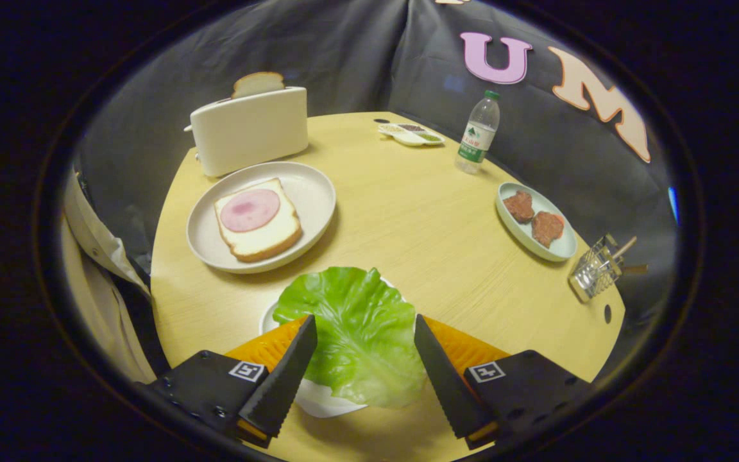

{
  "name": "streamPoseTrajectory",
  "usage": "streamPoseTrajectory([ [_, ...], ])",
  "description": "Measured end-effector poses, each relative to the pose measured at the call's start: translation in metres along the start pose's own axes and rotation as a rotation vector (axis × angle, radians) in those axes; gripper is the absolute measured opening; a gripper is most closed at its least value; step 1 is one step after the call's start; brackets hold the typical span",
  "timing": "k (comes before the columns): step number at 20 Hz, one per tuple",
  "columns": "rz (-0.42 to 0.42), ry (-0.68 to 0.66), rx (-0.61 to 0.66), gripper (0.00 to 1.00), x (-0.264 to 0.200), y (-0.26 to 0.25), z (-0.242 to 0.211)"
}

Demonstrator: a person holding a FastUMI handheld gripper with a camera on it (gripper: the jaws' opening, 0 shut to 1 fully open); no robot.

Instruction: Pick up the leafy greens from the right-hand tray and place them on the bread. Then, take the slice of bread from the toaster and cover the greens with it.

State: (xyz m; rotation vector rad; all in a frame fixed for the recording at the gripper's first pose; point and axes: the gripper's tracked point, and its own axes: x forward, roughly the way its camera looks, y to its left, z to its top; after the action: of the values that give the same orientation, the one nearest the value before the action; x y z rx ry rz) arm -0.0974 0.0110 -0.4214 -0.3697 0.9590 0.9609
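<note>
A green lettuce leaf (356, 321) lies over a small white tray (318, 399) close in front of me. My gripper (364, 322) is open, one finger on each side of the leaf, and I cannot tell whether either touches it. Beyond the fingers and to the left, a round plate (318, 192) carries a slice of bread (260, 234) topped with a pink round of ham (249, 210). Behind that plate stands a white toaster (251, 131) with a second bread slice (258, 83) poking out of its slot.
The round wooden table (408, 218) also bears a plate of two meat patties (536, 221), a water bottle (478, 131), a small divided dish (411, 133) and a wire holder (597, 266) near the right edge. A person's sleeve (97, 256) is beside the table's left edge.
</note>
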Motion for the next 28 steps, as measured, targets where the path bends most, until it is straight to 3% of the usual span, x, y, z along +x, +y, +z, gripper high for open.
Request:
streamPoseTrajectory([
  [7, 0.052, 0.068, 0.051, 0.99, 0.017, 0.015, -0.018],
  [9, 0.063, 0.077, 0.088, 0.95, 0.015, 0.016, -0.019],
  [19, 0.02, 0.091, 0.125, 0.29, 0.016, 0.017, -0.016],
  [22, 0.002, 0.093, 0.119, 0.28, 0.012, 0.014, -0.013],
  [23, 0.01, 0.107, 0.128, 0.08, 0.014, 0.019, -0.017],
  [28, -0.021, 0.085, 0.127, 0.04, 0.0, 0.02, -0.003],
])
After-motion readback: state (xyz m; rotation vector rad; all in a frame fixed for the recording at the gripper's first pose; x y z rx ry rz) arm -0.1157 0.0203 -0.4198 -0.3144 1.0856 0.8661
